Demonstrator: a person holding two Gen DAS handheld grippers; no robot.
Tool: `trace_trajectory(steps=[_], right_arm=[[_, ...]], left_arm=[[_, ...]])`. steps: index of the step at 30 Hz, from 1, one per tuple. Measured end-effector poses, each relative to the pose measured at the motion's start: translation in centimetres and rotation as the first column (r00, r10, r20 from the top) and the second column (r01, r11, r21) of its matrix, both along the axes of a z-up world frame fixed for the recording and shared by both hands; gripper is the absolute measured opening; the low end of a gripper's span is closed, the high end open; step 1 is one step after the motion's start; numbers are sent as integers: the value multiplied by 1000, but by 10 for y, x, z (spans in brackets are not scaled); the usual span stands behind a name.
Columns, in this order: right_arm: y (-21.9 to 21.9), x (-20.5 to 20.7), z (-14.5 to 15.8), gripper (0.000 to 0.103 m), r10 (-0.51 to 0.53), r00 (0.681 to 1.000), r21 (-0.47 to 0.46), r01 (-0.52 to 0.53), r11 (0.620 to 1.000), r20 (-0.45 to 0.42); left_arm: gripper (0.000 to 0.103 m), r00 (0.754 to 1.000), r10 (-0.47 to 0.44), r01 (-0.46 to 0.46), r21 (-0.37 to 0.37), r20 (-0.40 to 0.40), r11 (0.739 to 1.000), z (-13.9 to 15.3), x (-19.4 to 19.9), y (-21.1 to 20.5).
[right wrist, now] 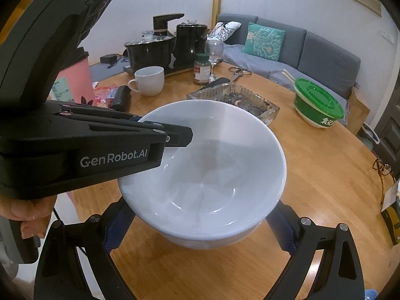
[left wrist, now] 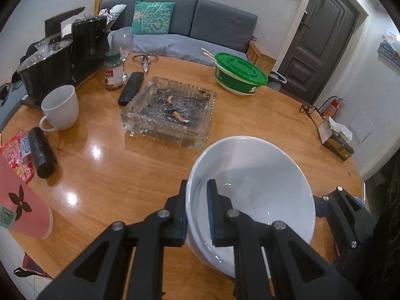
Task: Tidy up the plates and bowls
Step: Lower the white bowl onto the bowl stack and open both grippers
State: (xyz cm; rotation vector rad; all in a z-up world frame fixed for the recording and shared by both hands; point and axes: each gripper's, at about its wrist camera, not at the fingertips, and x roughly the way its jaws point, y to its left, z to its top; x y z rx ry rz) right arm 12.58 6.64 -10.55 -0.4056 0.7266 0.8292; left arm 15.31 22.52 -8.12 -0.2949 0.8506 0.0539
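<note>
We see the left gripper [left wrist: 197,212] with its jaws clamped on the near rim of the white bowl [left wrist: 252,190], just this side of the glass ashtray [left wrist: 167,111] on the worktop [left wrist: 105,180]. The right gripper [right wrist: 200,227] straddles the bowl's base, jaws spread; we cannot tell whether they touch it.

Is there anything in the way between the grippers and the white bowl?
Nothing is in the way. The left hand-held gripper already pinches the rim of the round white ceramic bowl, and the right hand-held gripper has one blue-padded finger on each side of the bowl's base. The square glass ashtray sits beyond the bowl.
</note>
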Motion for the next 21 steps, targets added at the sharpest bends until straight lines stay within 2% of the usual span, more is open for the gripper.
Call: trace_trajectory(steps=[21], right_arm=[[0, 1, -2, 93, 8, 1000, 13, -8, 1000, -12]], left_arm=[[13, 1000, -4, 4, 3, 4, 1000, -2, -2, 0]])
